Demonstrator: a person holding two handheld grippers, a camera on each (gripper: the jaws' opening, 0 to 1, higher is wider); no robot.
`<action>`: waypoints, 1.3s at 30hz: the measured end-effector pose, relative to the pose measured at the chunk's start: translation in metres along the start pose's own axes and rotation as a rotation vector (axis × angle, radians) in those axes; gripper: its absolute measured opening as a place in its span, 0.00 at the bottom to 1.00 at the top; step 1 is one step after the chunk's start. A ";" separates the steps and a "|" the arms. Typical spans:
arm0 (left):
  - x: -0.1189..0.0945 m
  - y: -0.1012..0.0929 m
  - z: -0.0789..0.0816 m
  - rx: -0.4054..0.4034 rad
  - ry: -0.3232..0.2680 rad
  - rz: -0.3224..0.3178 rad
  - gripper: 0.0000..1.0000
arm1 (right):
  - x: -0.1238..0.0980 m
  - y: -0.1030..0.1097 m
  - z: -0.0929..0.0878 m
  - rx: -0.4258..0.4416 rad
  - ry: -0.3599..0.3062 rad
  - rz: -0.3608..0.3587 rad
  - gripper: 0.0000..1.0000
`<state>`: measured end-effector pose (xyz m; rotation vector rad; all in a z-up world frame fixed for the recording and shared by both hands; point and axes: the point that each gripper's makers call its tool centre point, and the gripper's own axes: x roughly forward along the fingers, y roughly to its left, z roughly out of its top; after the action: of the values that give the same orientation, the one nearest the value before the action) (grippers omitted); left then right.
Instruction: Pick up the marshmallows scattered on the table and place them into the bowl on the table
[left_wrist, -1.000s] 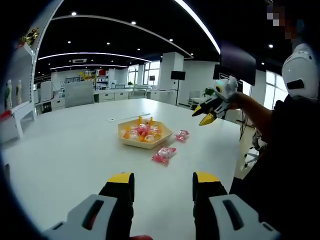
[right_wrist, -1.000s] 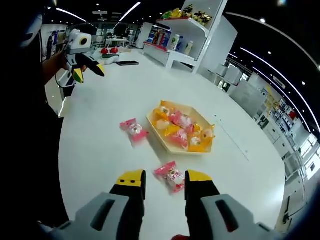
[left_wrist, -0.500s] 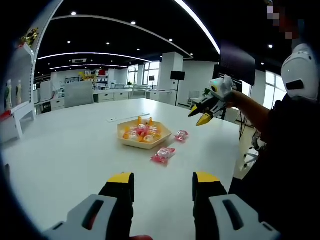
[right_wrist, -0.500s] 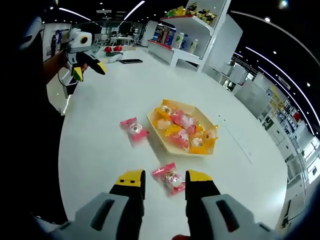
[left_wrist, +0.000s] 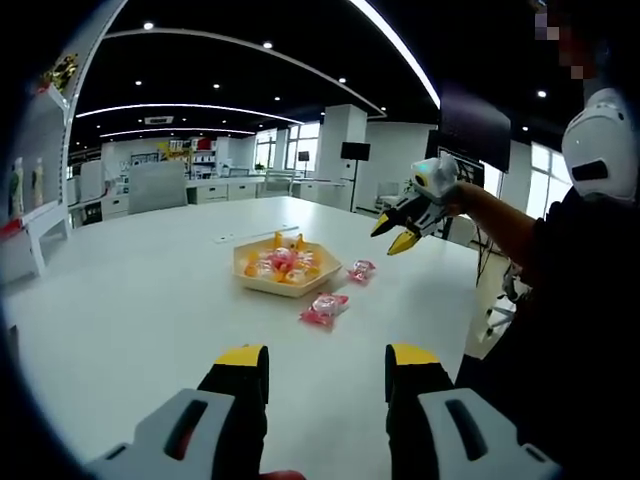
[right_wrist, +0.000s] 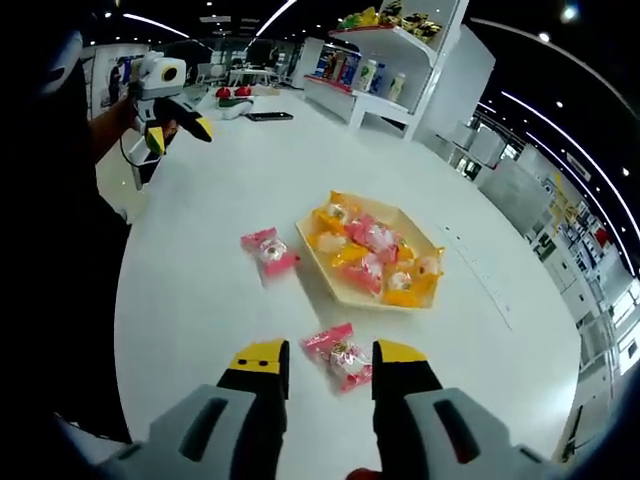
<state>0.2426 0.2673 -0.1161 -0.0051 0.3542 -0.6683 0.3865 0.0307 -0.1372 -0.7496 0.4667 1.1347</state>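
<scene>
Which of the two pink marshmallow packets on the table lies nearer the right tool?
The packet lying just ahead of the right tool; the other packet lies farther off, beside the bowl.

Wrapped marshmallows heaped in the bowl overlap, so their count cannot be told. Print on the nearest pink marshmallow is too small to read. Shelf items are indistinct.

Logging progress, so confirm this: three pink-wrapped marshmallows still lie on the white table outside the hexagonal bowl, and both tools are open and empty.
Not three: two. The right gripper view shows one pink marshmallow just ahead of the right tool and another beside the hexagonal bowl. Everything else holds: white table, and the left tool is open and empty too.
</scene>
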 end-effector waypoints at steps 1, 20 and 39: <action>0.000 0.000 0.000 0.000 0.000 0.000 0.47 | 0.001 -0.001 -0.001 -0.003 0.004 -0.001 0.34; -0.003 0.001 -0.002 -0.004 0.007 0.008 0.47 | 0.013 0.005 0.001 -0.084 0.059 0.046 0.36; -0.003 0.000 -0.003 -0.009 0.006 0.007 0.47 | 0.029 -0.001 -0.012 -0.127 0.106 0.112 0.37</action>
<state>0.2392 0.2696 -0.1174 -0.0104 0.3629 -0.6604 0.3990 0.0403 -0.1648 -0.9071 0.5344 1.2418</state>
